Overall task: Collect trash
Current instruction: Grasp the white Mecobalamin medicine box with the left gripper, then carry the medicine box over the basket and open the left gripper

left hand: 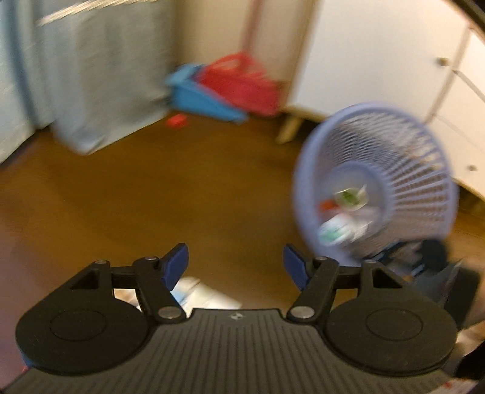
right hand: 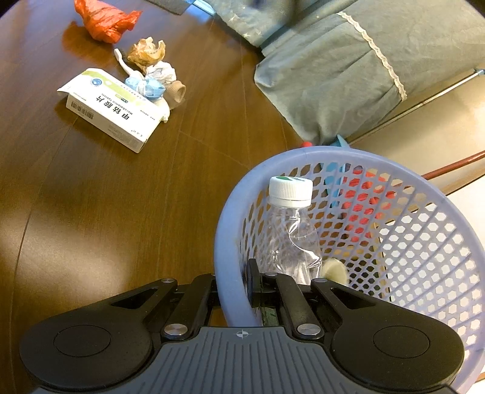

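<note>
You see a lavender basket (right hand: 394,230) with a honeycomb mesh, a clear bottle (right hand: 292,239) with a white cap, a white box (right hand: 110,112) banded green with black print, a red bag (right hand: 104,21), tan paper (right hand: 147,53), and a brown woodgrain floor (right hand: 121,212).

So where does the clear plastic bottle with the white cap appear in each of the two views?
Left wrist view: only blurred items show inside the lavender plastic mesh basket at right; the bottle cannot be picked out.
Right wrist view: the clear plastic bottle with the white cap stands inside the basket, lower centre-right, just ahead of the right tool.
Shared landmark: the basket.
</note>
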The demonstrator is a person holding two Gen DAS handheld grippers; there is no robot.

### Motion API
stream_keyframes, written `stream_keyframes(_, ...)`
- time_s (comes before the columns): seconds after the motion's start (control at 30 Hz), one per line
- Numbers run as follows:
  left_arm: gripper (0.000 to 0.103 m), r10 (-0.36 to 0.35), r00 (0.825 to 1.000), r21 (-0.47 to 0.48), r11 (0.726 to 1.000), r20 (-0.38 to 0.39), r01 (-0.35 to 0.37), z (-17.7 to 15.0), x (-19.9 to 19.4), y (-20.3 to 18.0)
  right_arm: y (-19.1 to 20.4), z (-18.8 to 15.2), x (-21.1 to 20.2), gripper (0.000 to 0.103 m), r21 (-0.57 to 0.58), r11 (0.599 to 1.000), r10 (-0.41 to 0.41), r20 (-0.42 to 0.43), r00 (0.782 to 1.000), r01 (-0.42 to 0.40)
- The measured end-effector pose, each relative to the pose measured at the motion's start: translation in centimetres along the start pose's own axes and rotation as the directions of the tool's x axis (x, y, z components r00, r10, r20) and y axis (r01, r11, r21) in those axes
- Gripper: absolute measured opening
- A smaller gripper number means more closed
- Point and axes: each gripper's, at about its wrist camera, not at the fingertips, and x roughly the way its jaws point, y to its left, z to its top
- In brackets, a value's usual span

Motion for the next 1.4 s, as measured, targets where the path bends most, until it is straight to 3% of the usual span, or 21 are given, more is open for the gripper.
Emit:
stream_keyframes(0.17,0.066,0.079,0.994,-0.003,0.997,-0.079,-0.079,-5.4,0.2,4.5,0.0,0.2,0.1,0.001,0.012,1.000,0.001,-0.004,1.000,-0.001)
stream_keyframes(0.3,0.067,0.048,0.991,0.043,0.998,-0.124,-0.043,-8.6,2.4,5.3,0.3,0.0,0.1,0.001,-0.011,1.000,0.006,-0.006,1.000,-0.006)
stream_keyframes(0.4,0.075,0.010,0.989,0.098,0.995,-0.146,0.004,-10.6,4.0,4.8,0.4,-0.2,0.0,0.001,-0.023,1.000,0.006,-0.006,1.000,-0.006)
stream_keyframes(0.5,0.081,0.008,0.986,0.187,0.982,-0.168,0.024,-11.7,5.9,4.4,0.5,-0.3,0.0,0.000,-0.031,0.999,0.005,-0.005,1.000,-0.005)
stream_keyframes(0.63,0.082,0.019,0.982,0.276,0.961,-0.188,0.034,-12.5,8.1,4.1,0.5,-0.4,0.0,0.000,-0.036,0.999,0.005,-0.005,1.000,-0.006)
stream_keyframes(0.83,0.082,0.018,0.978,0.328,0.943,-0.208,0.052,-13.0,10.2,4.1,0.5,-0.4,0.0,0.001,-0.036,0.999,0.005,-0.006,1.000,-0.005)
stream_keyframes(0.97,0.070,0.016,0.974,0.317,0.947,-0.228,0.059,-13.1,10.9,4.2,0.6,-0.3,0.1,0.001,-0.036,0.999,0.005,-0.007,1.000,-0.005)
stream_keyframes(1.17,0.069,0.011,0.964,0.297,0.952,-0.266,0.071,-12.9,10.4,3.8,0.5,-0.4,0.1,0.001,-0.032,0.999,0.007,-0.008,1.000,-0.007)
stream_keyframes(1.4,0.067,0.013,0.963,0.126,0.992,-0.268,0.022,-11.7,6.8,3.6,0.4,-0.2,0.2,0.001,-0.025,1.000,0.008,-0.010,1.000,-0.009)
